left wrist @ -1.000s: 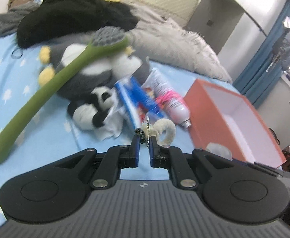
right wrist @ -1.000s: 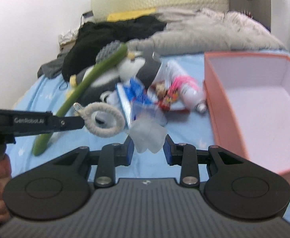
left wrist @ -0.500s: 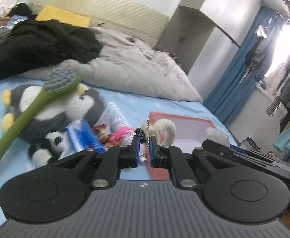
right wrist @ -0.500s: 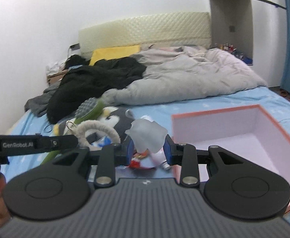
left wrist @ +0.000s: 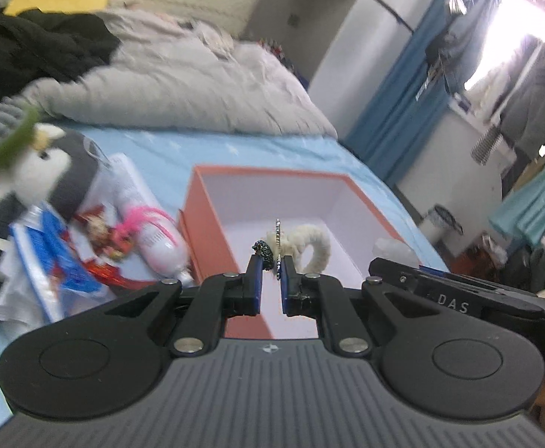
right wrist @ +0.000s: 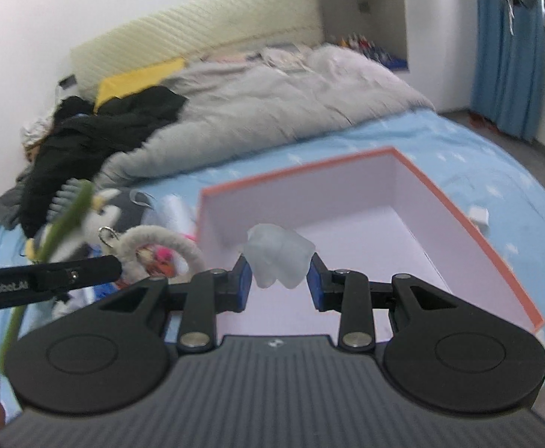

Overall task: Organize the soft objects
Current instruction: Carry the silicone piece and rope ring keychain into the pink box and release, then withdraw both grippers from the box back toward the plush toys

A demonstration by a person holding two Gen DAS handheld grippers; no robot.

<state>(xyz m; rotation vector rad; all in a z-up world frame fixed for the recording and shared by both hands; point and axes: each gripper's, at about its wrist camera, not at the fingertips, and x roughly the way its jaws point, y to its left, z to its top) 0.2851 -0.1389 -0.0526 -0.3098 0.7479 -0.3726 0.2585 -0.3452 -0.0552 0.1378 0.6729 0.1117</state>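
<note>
Mid-transfer step, judged: both held items brought over the box, drop not yet made. Left gripper (left wrist: 271,263) jaws nearly pressed together, pinching the metal clasp end of a cream fuzzy ring keychain (left wrist: 310,242); ring hung out ahead of the tips, over the orange box (left wrist: 205,224), near its near-left corner. Right gripper (right wrist: 277,267) jaws spread partway, squeezing a translucent squishy toy (right wrist: 278,257) between the blue pads, over the box's white interior, near its left wall. Box lying open on the blue bed sheet (left wrist: 168,149), apparently empty inside. Left on the bed beside the box's left wall: penguin plush (left wrist: 44,164), white tube with pink tuft (left wrist: 149,231), blue packet (left wrist: 56,257), green brush (right wrist: 63,220), all blurred. Next move, judged: lower both over the box floor, part the jaws, let ring and toy fall clear of the rim. Clasp could snag on a pad; squishy toy could cling to one.
</note>
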